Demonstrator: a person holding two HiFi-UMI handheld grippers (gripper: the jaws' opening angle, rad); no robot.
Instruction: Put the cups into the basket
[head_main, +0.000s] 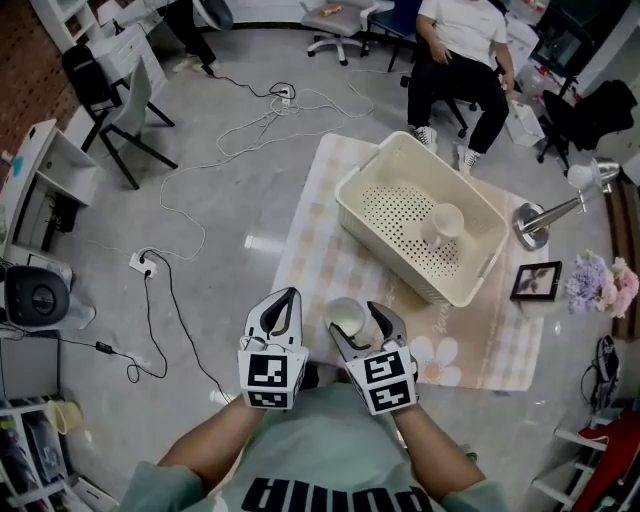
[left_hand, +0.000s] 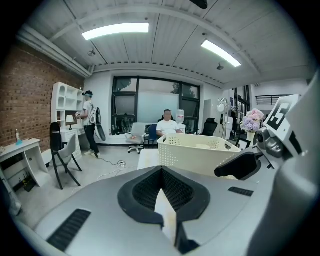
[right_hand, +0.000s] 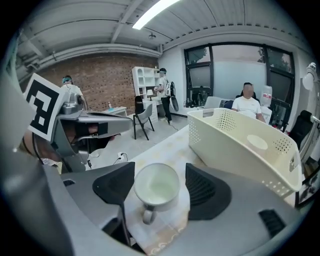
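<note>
Nearest the viewer, the right tongs (head_main: 360, 322) are seen spread apart around a white mug (head_main: 345, 316), on the side of the cream perforated basket (head_main: 365, 180) closest to the wearer. The mug is stood upright on the checked mat (head_main: 330, 250), short of the basket and clear of its wall. Its long axis is held vertical and its mouth is turned upward. Its handle is pointed away from the basket, back toward the right tongs' own body. The mug is flanked by a dark pad on each side, and a thin gap is seen at the pad on the right of the right gripper view; no squeeze on the mug is shown.

The left tongs (head_main: 288, 296) are seen clenched with nothing between them, on the same near side of the basket and just beside the right tongs.

Farther on, the basket is laid on the mat with its long axis slanted across it. A second white cup (head_main: 443, 224) is found inside the basket, stood on the perforated bottom toward its far end.

Beyond the basket, off its far end, a desk lamp (head_main: 560, 205), a picture frame (head_main: 536, 281) and a bunch of flowers (head_main: 598, 283) are seen.
</note>
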